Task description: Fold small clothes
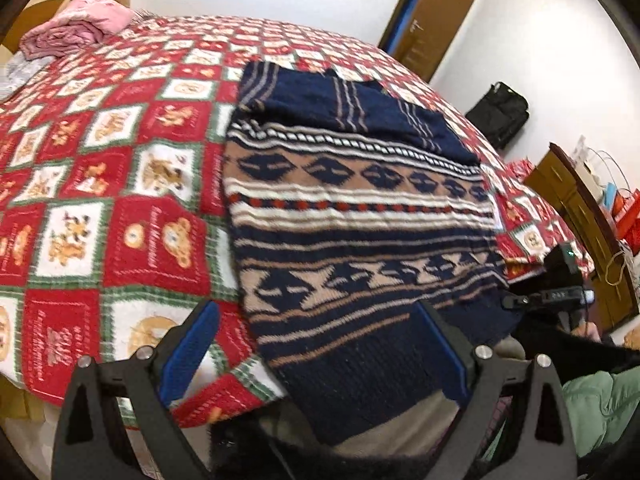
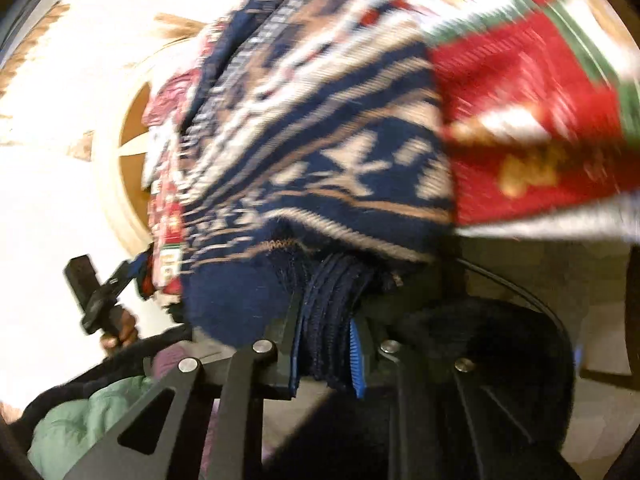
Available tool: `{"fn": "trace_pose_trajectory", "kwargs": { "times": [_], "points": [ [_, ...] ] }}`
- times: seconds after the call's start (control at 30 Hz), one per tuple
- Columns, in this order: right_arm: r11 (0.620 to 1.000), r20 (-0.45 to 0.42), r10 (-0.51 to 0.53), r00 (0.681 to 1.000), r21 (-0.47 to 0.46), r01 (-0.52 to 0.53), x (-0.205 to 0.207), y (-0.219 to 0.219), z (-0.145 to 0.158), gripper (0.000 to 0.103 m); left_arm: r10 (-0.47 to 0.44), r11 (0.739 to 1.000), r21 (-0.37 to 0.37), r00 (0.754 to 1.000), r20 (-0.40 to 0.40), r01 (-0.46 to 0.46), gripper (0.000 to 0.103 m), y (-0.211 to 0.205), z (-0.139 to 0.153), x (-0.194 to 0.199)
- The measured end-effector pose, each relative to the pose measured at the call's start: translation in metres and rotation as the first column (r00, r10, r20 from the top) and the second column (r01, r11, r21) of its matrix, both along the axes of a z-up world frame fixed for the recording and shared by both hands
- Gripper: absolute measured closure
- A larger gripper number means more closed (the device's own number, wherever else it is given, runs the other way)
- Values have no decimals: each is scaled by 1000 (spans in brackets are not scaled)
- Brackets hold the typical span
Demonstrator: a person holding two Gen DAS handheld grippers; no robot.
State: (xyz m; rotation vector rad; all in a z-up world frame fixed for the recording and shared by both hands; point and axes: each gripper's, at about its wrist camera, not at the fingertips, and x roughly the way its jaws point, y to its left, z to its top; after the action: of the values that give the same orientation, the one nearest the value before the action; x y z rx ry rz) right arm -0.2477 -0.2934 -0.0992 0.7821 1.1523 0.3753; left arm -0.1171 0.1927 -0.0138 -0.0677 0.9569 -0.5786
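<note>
Sweater (image 1: 360,216), navy with tan and white bands, lies flat.

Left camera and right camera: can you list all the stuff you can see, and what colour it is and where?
sweater: one, navy, tan and white patterned, spread on the bed, hem hanging over the near edge
blanket: one, red, white and green checked, covering the bed
pink cloth: one bundle, far left corner of the bed
black bag: one, on the floor by the wall
wooden door: one, brown, far wall
wooden cabinet: one, brown, at right
left gripper: black with blue pads, open over the sweater hem
right gripper: black with blue pads, shut on the sweater hem
</note>
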Motion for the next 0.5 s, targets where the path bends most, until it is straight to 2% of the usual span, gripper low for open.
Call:
{"fn": "trace_pose_trajectory", "kwargs": {
  "times": [0.17, 0.3, 0.4, 0.5],
  "points": [
    [991, 161, 57, 985, 115, -76, 18, 16, 56, 85, 20, 1000, 21, 998, 58, -21, 5, 8, 8, 3],
    [975, 245, 3, 969, 215, -58, 60, 16, 92, 85, 35, 999, 21, 995, 90, -37, 5, 11, 13, 9],
    [970, 258, -62, 964, 241, -2, 93, 13, 99, 85, 35, 999, 36, 993, 111, -39, 5, 12, 13, 13],
    [965, 200, -166, 966, 232, 118, 128, 0, 81, 85, 5, 997, 80, 991, 136, -16, 5, 12, 8, 12]
  ]
}}
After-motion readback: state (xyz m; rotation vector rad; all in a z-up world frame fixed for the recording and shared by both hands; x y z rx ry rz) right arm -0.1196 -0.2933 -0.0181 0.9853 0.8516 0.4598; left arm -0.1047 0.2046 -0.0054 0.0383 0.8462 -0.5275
